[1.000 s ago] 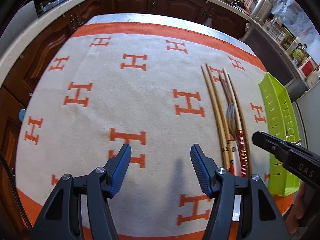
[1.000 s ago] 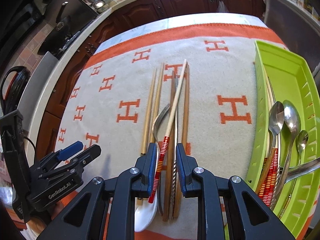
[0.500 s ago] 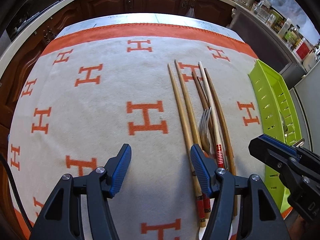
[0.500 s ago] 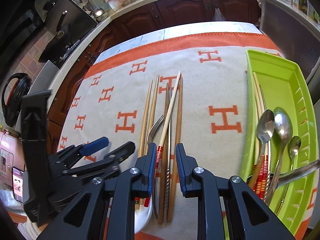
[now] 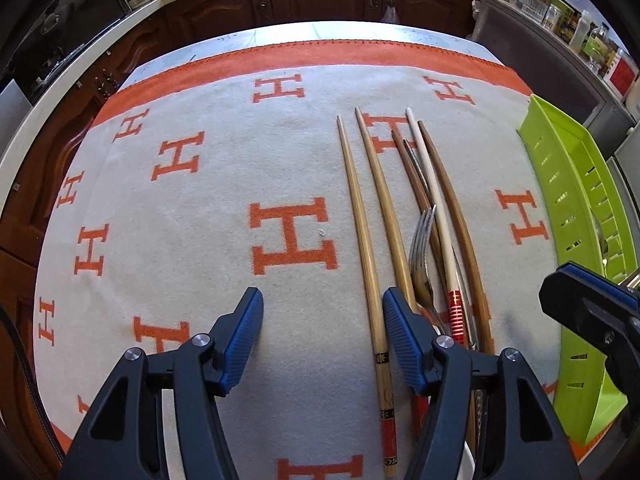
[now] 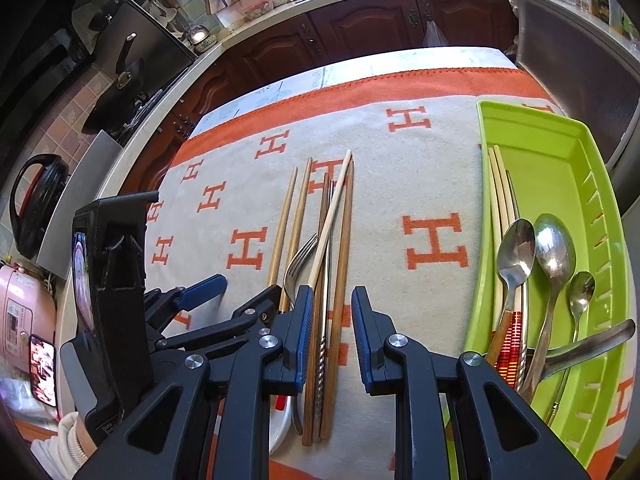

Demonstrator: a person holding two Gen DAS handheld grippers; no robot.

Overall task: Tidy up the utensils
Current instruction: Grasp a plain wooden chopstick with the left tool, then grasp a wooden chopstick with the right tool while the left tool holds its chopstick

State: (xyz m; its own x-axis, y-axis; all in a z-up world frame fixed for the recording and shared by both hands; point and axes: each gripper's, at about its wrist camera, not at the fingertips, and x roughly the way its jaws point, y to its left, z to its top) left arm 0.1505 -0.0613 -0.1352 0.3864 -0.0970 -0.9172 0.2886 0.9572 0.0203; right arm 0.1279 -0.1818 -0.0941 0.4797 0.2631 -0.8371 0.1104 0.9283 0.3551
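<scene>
While both grippers hang over a table covered by a cream blanket [image 5: 224, 216] with orange H letters and an orange border, a row of loose utensils lies on that blanket and a lime-green slotted tray [image 6: 568, 168] sits along its right edge.

Seen from the left wrist camera, the left gripper [image 5: 322, 344] points steeply down at the blanket. Its blue-padded jaws stand wide apart and are opening slightly, with nothing gripped. One tan bamboo chopstick [image 5: 366, 264] with a patterned red and black end runs up through the gap, close to the right-hand pad; whether that pad touches it cannot be told. Its twin lies just to the right, partly behind that pad. Further right lie a steel fork [image 5: 424, 256], a pale chopstick with a red-striped end [image 5: 440, 224], and darker brown chopsticks [image 5: 456, 216], all bunched side by side and overlapping.

Seen from the right wrist camera, the right gripper [image 6: 332, 336] hovers over the near ends of that same bunch. Its jaws are narrowly parted and clamp nothing. The dark brown chopsticks and a twisted metal rod pass under the gap, and the pale chopstick slants across them toward the left pad.

Inside the green tray rest pale chopsticks along the left wall, three steel spoons [image 6: 554, 256] of differing sizes, and red-striped chopstick ends.
</scene>
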